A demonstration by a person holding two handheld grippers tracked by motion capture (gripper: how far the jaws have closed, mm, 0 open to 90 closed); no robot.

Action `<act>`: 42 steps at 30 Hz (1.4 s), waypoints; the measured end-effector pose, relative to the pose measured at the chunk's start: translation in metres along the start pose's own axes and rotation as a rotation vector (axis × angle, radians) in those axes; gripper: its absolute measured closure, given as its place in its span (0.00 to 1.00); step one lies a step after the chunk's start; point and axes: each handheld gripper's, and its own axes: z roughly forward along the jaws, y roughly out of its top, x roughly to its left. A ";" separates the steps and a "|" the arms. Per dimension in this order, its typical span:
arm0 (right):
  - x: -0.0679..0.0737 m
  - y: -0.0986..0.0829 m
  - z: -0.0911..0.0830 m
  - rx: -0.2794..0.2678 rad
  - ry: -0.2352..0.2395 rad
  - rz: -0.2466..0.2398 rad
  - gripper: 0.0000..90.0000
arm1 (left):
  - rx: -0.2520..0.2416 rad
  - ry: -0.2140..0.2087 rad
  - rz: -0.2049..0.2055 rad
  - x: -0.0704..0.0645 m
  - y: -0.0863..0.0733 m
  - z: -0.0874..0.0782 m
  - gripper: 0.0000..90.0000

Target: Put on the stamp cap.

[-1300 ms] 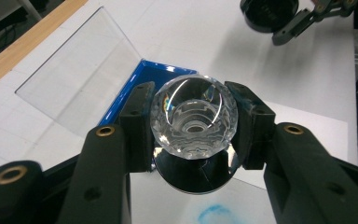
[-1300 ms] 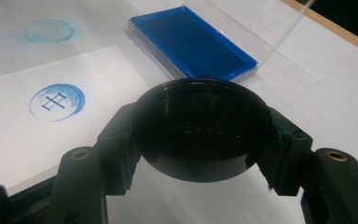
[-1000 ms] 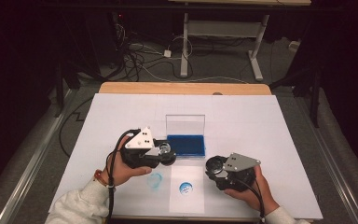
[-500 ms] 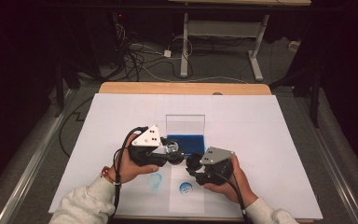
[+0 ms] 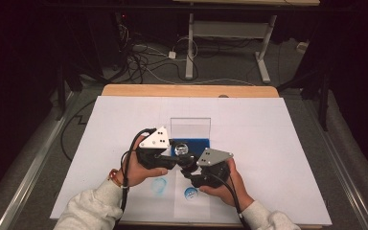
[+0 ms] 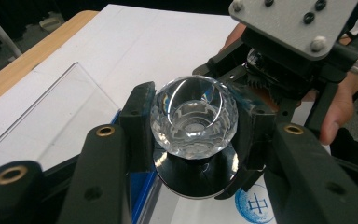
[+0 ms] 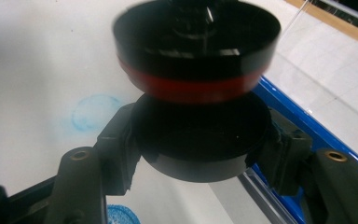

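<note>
- Clear faceted glass, this is the crystal knob (image 6: 193,114) that sits between the jaws of my left gripper (image 5: 171,154); the two black jaws press on its sides, so they are clenched on it.
- From the left gripper view, the knob has a round hollow top with many small cut faces, and under it a dark shiny round base (image 6: 196,175).
- My right gripper (image 5: 190,168) holds a black round cap (image 7: 200,140) between its jaws, one jaw on each side of the rim, closed on it.
- In the right gripper view, the underside of the knob's base hangs just above the cap, black with a red band around it; I cannot tell if the two touch.
- From the high view, both grippers meet near the middle of the surface, close in front of the blue tray (image 5: 202,143) with its clear upright lid (image 5: 190,127).
- White paper (image 5: 268,143) covers the surface, with a pale blue smudge (image 5: 160,184) and a blue round stamp (image 5: 190,192) near my hands; a wooden edge (image 5: 187,90) shows at the far side.
- Behind the surface the room is dark, with cables (image 5: 143,62) on the floor and the white legs of another table (image 5: 190,43).
</note>
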 end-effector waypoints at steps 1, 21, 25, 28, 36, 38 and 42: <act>0.000 0.000 0.000 -0.004 0.004 0.000 0.43 | -0.003 0.000 -0.001 0.000 0.000 0.001 0.61; -0.003 0.003 -0.005 -0.050 0.008 0.043 0.43 | -0.024 -0.017 0.007 -0.004 0.002 0.013 0.61; -0.003 0.003 -0.005 -0.046 0.007 0.040 0.43 | -0.020 -0.011 0.017 -0.006 0.002 0.015 0.61; -0.003 0.002 -0.005 -0.046 0.008 0.038 0.43 | -0.022 -0.016 0.008 -0.004 0.000 0.014 0.61; -0.003 0.001 -0.006 -0.041 0.012 0.044 0.44 | -0.015 -0.022 0.008 -0.005 -0.003 0.015 0.61; -0.003 0.001 -0.007 -0.033 0.014 0.041 0.44 | -0.013 -0.022 0.010 -0.005 -0.003 0.015 0.61; -0.003 0.002 -0.008 -0.034 0.012 0.046 0.44 | -0.020 -0.022 0.005 -0.005 -0.003 0.015 0.61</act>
